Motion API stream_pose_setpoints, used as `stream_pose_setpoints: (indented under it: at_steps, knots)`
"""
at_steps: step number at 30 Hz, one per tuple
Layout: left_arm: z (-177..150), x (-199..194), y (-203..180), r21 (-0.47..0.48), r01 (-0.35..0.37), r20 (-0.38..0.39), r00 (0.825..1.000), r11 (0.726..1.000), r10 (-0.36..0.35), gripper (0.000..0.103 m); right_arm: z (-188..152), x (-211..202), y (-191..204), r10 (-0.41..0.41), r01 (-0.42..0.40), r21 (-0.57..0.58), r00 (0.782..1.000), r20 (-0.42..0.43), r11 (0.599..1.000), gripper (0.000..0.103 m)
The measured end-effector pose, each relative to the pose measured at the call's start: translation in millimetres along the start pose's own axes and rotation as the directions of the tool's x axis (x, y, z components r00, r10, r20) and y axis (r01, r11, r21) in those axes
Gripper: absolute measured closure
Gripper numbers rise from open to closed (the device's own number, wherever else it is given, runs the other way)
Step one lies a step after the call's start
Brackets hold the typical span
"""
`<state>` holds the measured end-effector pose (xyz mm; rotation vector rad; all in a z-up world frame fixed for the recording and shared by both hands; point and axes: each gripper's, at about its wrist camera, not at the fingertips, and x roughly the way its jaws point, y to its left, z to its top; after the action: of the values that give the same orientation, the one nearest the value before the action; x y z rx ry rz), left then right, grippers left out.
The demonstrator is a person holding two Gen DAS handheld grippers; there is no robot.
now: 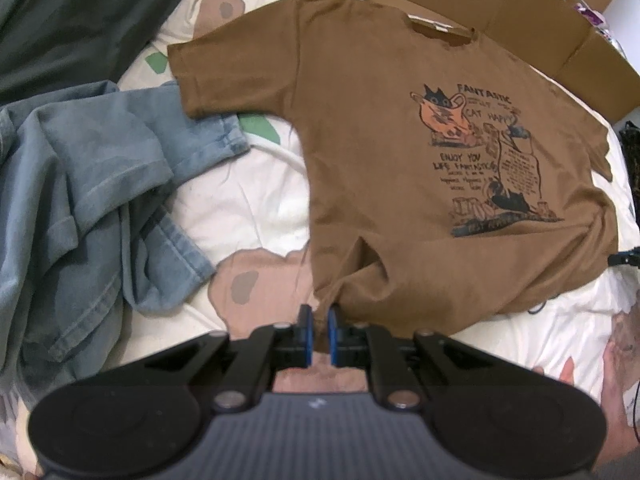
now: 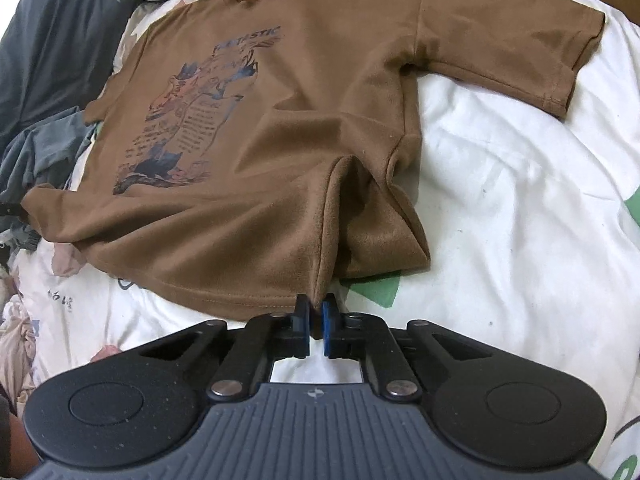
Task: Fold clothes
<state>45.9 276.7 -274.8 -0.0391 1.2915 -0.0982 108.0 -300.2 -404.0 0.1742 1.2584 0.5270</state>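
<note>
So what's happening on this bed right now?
A person with a gripper in each hand is starting to fold a brown T-shirt spread print-up on a patterned quilt. The left gripper and right gripper are each shut on the shirt's bottom hem. Nothing is folded yet. Blue jeans lie crumpled beside it.

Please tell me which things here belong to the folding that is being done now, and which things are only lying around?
In use:
- brown cotton T-shirt with cat print, spread on the bed
- left claw, shut on its hem
- right claw, shut on its hem

Lying about:
- crumpled light blue denim garment
- brown cardboard box
- dark green cloth
- white patterned bedsheet
</note>
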Motion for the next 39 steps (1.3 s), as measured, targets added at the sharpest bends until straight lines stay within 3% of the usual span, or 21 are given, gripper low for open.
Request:
stream_pose_setpoints:
  at_steps: [12, 23, 31, 39]
  knots:
    - [-20.2, -60.2, -11.9, -0.073, 0.071, 0.045, 0.997, 0.995, -0.068, 0.095, -10.0, -90.1, 18.3, 0.017, -0.016, 0.039, 0.999, -0.038, 0.999, 0.100]
    - [-65.9, -113.1, -11.3, -0.202, 0.163, 0.066, 0.986, 0.966, -0.153, 0.095, -19.2, -162.0, 32.3, -0.014, 0.017, 0.039, 0.998, -0.066, 0.999, 0.101]
    - [-75.6, -135.6, -3.1, -0.232, 0.186, 0.095, 0.981, 0.955, -0.168, 0.096, -30.8, -186.1, 49.7, 0.007, -0.004, 0.031, 0.994, -0.108, 1.000, 0.101]
    - [-66.7, -133.8, 1.3, -0.215, 0.209, 0.108, 0.976, 0.954, -0.189, 0.096, -51.4, -183.0, 55.4, 0.017, -0.002, 0.097, 0.988, -0.151, 0.995, 0.101]
